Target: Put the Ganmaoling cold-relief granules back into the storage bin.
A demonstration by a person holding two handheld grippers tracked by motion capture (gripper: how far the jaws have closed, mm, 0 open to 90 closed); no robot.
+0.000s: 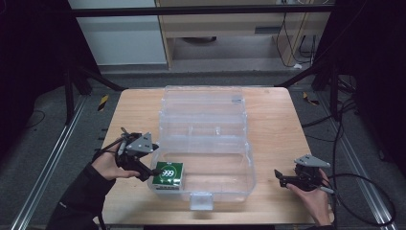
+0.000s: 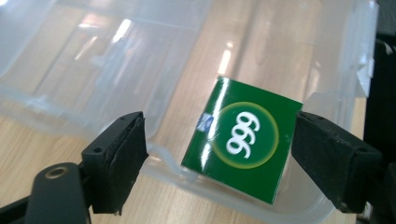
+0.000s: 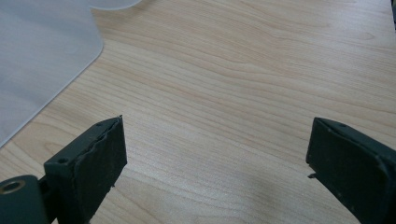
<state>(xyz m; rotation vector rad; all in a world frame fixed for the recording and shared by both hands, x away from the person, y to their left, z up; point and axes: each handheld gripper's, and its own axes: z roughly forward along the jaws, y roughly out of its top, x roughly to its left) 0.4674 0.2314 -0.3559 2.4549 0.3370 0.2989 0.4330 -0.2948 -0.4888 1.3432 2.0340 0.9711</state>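
Note:
A small green carton [image 1: 170,175] marked "999" lies in the front left corner of a clear plastic case [image 1: 250,160] whose lid is folded back. My left gripper [image 1: 149,172] hovers open at that corner. In the left gripper view the carton [image 2: 243,144] sits between the spread jaws of the left gripper [image 2: 219,123], close to one jaw and well apart from the other, with the case wall [image 2: 93,70] beyond. My right gripper [image 1: 280,177] stands open over bare wood to the right of the case. The right gripper [image 3: 215,135] holds nothing, and a corner of the case [image 3: 37,60] shows at upper left.
The wooden table [image 1: 277,124] carries the case in its middle, with the lid [image 1: 203,103] lying toward the far edge. A latch tab [image 1: 201,200] juts from the case front. Black cables [image 1: 364,191] trail off the right side. Bare wood lies on both sides of the case.

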